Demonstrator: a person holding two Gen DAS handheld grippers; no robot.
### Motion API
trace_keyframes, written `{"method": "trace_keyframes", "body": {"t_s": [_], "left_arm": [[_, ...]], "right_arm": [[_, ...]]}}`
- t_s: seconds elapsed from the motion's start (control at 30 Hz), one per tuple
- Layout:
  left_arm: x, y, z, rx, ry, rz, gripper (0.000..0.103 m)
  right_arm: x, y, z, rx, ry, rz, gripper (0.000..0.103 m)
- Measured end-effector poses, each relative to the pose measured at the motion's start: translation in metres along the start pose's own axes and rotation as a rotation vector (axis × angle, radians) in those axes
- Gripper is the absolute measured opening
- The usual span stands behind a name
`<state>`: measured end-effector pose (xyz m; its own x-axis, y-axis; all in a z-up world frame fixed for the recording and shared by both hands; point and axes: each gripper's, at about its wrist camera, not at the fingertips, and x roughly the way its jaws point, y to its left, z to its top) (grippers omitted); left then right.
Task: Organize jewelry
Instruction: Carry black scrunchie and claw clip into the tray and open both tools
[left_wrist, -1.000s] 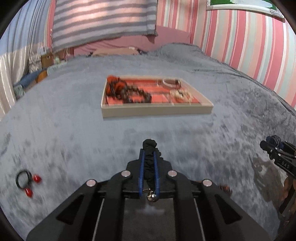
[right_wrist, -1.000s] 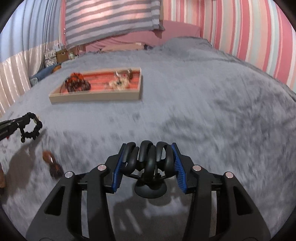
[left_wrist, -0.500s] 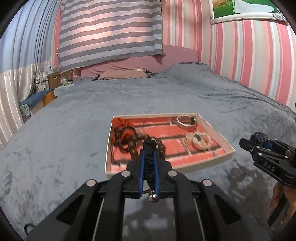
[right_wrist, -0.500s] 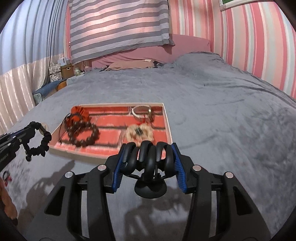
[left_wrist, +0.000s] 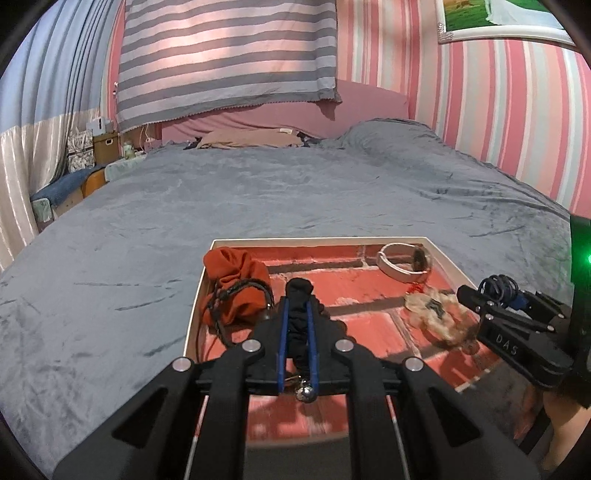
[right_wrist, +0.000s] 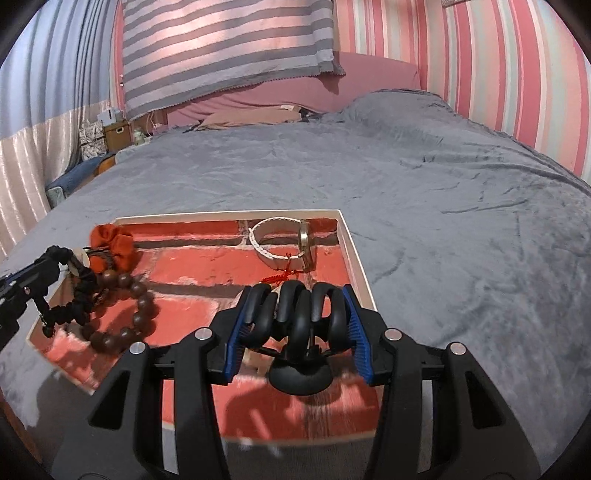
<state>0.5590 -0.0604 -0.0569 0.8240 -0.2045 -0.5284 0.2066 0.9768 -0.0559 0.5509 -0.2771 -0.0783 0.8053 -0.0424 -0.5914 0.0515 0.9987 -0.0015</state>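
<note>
Two grippers hang over a tray (left_wrist: 439, 254) on the grey bedspread (left_wrist: 258, 192). The left gripper (left_wrist: 297, 325) is pinched tight on a black hair tie (left_wrist: 298, 295), above the orange pouch (right_wrist: 112, 245) and brown bead bracelet (right_wrist: 142, 314). The right gripper (right_wrist: 295, 317) clamps a black hair claw (right_wrist: 299, 314) near the white watch (right_wrist: 275, 242).

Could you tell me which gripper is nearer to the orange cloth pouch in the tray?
Left. The left gripper hangs just beside the orange pouch at the tray's left end; the right gripper is over the tray's opposite end.
</note>
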Motion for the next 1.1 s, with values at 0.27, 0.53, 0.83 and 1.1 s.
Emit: {"method": "trace_keyframes", "body": {"t_s": [0.27, 0.53, 0.83, 1.1], "left_arm": [[0.037, 0.006, -0.007, -0.019, 0.071, 0.006, 0.01], [0.058, 0.013, -0.005, -0.035, 0.136, 0.021, 0.013], [0.06, 0.021, -0.006, -0.05, 0.154, 0.039, 0.036], [0.036, 0.015, -0.002, -0.015, 0.093, 0.044, 0.061]], "right_arm": [[0.022, 0.005, 0.003, -0.025, 0.027, -0.032, 0.047], [0.042, 0.001, 0.003, -0.01, 0.104, -0.043, 0.047], [0.046, 0.003, 0.002, -0.022, 0.122, -0.041, 0.052], [0.018, 0.006, 0.009, -0.055, 0.017, -0.033, 0.078]]}}
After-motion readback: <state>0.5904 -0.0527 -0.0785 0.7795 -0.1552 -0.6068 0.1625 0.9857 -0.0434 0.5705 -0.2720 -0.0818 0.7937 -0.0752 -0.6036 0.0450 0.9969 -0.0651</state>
